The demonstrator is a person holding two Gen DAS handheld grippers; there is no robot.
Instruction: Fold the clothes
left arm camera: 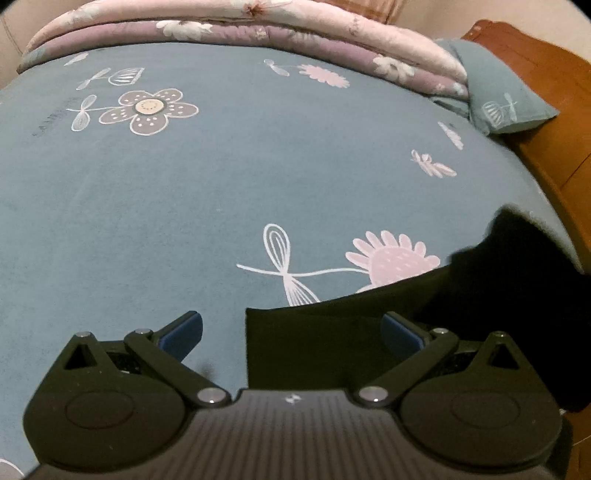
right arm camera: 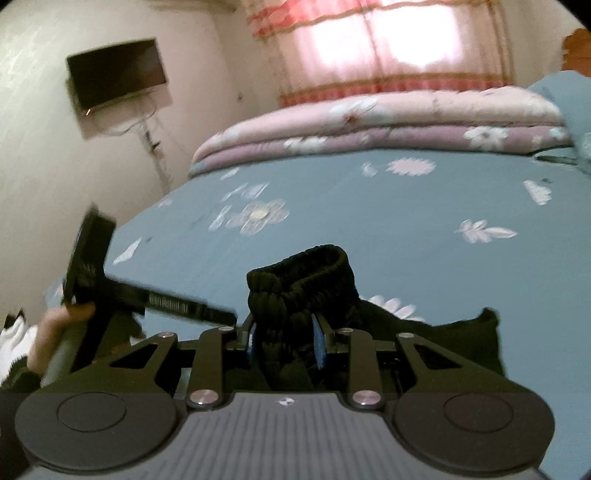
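A black garment (left arm camera: 424,314) lies on the blue flowered bed sheet (left arm camera: 221,184) at the lower right of the left wrist view, its flat edge running between the fingers. My left gripper (left arm camera: 291,332) hovers over that edge, open, with nothing pinched. In the right wrist view my right gripper (right arm camera: 282,339) is shut on a bunched part of the black garment (right arm camera: 303,280), whose ribbed elastic band stands up above the blue pads. More black cloth trails to the right. At the left of that view a hand (right arm camera: 51,332) holds the other gripper's body.
A folded pink and purple floral quilt (left arm camera: 240,26) lies along the bed's far side, with a blue pillow (left arm camera: 506,96) beside a wooden headboard (left arm camera: 546,92). A wall screen (right arm camera: 118,74) and a pink curtained window (right arm camera: 388,48) are beyond the bed.
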